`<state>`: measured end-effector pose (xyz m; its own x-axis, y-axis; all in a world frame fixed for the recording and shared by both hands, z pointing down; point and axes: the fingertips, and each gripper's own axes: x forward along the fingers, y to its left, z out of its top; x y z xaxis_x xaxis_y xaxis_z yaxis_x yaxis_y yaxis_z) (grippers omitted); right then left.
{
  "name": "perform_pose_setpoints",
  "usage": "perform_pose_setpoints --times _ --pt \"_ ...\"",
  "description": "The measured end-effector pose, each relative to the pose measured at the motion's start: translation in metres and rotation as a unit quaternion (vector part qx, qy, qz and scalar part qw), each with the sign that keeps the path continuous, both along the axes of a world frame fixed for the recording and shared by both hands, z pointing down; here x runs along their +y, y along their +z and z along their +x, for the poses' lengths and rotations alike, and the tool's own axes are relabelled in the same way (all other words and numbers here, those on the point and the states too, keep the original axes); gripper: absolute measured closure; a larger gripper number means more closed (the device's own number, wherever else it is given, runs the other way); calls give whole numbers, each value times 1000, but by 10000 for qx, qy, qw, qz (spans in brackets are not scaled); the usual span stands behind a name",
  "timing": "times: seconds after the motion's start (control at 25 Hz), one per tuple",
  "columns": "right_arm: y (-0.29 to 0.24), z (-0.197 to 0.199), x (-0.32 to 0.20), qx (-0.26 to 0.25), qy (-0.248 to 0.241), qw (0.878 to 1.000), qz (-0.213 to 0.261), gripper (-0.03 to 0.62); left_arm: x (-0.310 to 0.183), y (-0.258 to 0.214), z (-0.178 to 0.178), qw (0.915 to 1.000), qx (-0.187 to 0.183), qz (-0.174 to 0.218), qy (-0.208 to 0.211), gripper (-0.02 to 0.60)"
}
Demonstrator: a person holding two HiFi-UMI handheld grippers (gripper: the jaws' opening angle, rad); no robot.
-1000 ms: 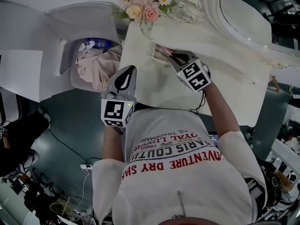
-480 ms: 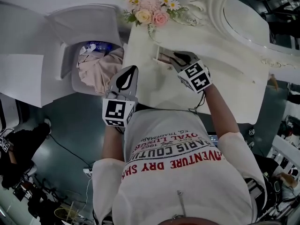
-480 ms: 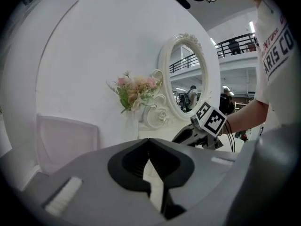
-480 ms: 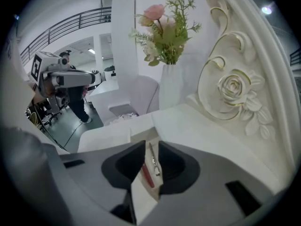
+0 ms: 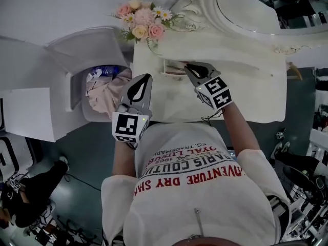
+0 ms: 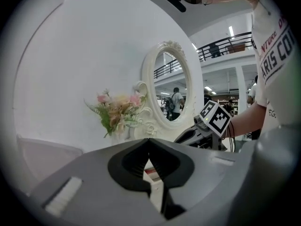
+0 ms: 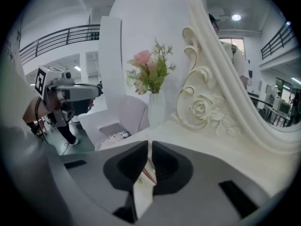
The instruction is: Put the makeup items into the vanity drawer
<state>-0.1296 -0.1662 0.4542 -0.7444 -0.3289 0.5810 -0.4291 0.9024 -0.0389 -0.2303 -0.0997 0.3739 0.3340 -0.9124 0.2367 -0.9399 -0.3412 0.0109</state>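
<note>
A small open tray (image 5: 168,65) of makeup items sits on the white vanity top (image 5: 246,86), below the flowers. My right gripper (image 5: 187,65) hovers at the tray's right end, pointing down at it. Its jaws have just been closing and stand a thin slit apart (image 7: 148,144). A pale surface with a pink streak shows through the slit, and I cannot tell whether anything is pinched. My left gripper (image 5: 146,77) hangs over the vanity's left front edge, away from the tray. Its tips meet with nothing between them (image 6: 149,141).
A vase of pink flowers (image 5: 141,24) stands at the vanity's back left, beside the ornate oval mirror (image 5: 246,9). Left of the vanity is a white bin with pinkish cloth (image 5: 105,94). A person stands on the floor at lower left (image 5: 31,193).
Both grippers have lifted a little. The right gripper's tips have drawn back from over the tray to its right end. The head view has swung, so more of the vanity top shows.
</note>
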Motion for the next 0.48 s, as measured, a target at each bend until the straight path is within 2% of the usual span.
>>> perform_pose_setpoints --times 0.24,0.48 --pt "-39 29 -6 -364 706 9953 557 585 -11 -18 17 9986 -168 210 461 571" --pt "-80 52 -11 -774 1303 9802 1273 585 -22 -30 21 9965 -348 327 685 571"
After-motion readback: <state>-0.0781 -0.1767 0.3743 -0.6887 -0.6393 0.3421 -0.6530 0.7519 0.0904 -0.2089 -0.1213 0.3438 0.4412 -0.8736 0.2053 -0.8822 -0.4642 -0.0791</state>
